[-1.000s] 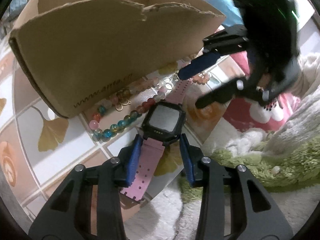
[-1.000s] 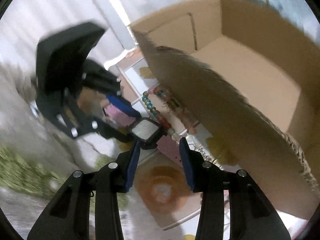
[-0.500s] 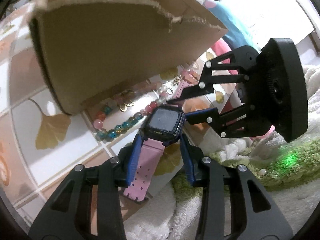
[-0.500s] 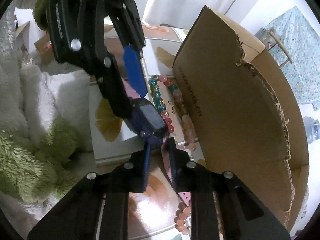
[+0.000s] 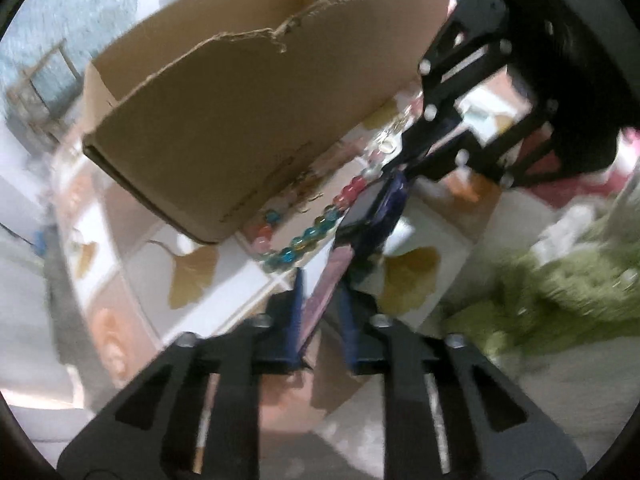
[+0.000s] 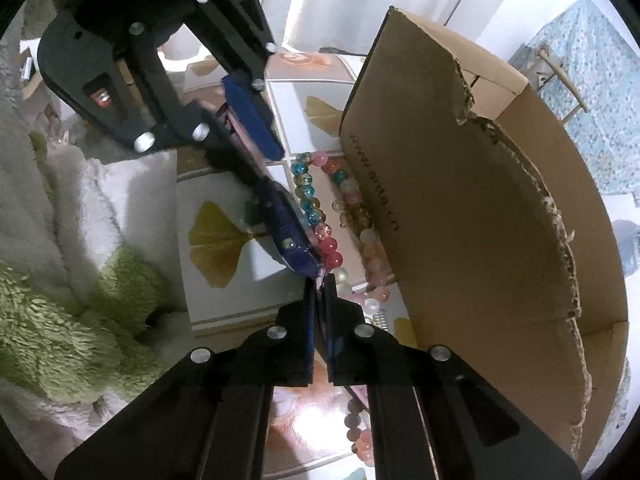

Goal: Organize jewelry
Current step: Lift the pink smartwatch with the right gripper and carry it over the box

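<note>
Ginkgo-leaf patterned tiles cover the surface in the left wrist view, with a torn-edged cardboard box standing on them and a fluffy green-and-white rug off to the right. The left gripper has its blue pads drawn in on the pink strap of a smartwatch, which is tilted on edge and lifted off the tiles. A bracelet of blue and pink glass beads lies just beside the box wall. The right gripper reaches in from the upper right and meets the watch at its far end; the view is motion-blurred.

Leaf-printed tiles show again in the right wrist view, with the rug to the left and the box to the right. The right gripper has its jaws nearly together, pinching the thin strap end of the watch. The left gripper clamps the opposite strap from above. Between watch and box lie the colourful bead bracelet and a pale pink bead strand.
</note>
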A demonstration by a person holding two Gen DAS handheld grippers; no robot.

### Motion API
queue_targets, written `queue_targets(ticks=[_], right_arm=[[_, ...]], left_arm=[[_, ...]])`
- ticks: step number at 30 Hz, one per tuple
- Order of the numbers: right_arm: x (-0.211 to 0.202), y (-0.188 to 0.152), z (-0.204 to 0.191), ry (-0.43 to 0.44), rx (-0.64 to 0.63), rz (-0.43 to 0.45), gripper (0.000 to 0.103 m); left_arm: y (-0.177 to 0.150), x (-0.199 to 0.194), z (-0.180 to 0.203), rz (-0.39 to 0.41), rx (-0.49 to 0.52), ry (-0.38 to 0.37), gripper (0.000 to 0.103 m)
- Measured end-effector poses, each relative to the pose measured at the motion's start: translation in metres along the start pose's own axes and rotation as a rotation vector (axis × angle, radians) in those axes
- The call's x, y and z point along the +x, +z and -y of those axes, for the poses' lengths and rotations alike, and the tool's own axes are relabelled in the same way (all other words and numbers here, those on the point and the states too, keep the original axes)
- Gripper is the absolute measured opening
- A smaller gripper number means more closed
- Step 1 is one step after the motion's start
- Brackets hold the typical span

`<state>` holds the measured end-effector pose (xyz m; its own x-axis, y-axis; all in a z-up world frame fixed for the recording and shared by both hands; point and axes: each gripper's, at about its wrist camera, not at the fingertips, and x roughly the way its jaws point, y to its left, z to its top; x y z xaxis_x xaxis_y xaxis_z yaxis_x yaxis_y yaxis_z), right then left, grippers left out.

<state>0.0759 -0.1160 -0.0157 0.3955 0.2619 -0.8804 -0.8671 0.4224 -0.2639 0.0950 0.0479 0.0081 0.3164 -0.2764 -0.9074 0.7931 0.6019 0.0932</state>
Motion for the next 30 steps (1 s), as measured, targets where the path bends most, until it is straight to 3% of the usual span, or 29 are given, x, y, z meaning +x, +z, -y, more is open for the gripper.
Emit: queue_targets(ticks=[2,5,13,20,22,25,27,30], right_arm=[[0.000,0.001,-0.003,-0.014,0.008,0.006,0.004],[-0.002,0.005,-0.007,-0.044,0.019,0.023,0.004],[-0.072,0.023,-0.005,-0.177,0.051,0.156,0.004],[-0.139,0.045,0.017,-0.398,0.010,0.295,0.004],[-0.145,0.049,0.039,-0.432,0.005,0.300,0.004],[-0.132,0.062,0.081,-0.394,0.035,0.258,0.004],[-0.113,0.069,0.115,-0.311,0.071,0.194,0.004],[-0.067,0.075,0.164,-0.137,0.141,0.062,0.004]], left_arm=[[-0.001,-0.006,0.007,0.012,0.029,0.043,0.003],[-0.002,-0.019,0.021,0.042,0.058,0.097,0.002],[0.021,-0.092,0.041,0.179,0.078,0.247,0.002],[0.063,-0.143,0.026,0.348,0.137,0.370,0.002],[0.083,-0.150,0.005,0.392,0.129,0.361,0.002],[0.116,-0.134,-0.029,0.383,0.067,0.267,0.002],[0.135,-0.111,-0.052,0.327,0.027,0.197,0.002],[0.161,-0.060,-0.086,0.163,-0.021,0.094,0.002]])
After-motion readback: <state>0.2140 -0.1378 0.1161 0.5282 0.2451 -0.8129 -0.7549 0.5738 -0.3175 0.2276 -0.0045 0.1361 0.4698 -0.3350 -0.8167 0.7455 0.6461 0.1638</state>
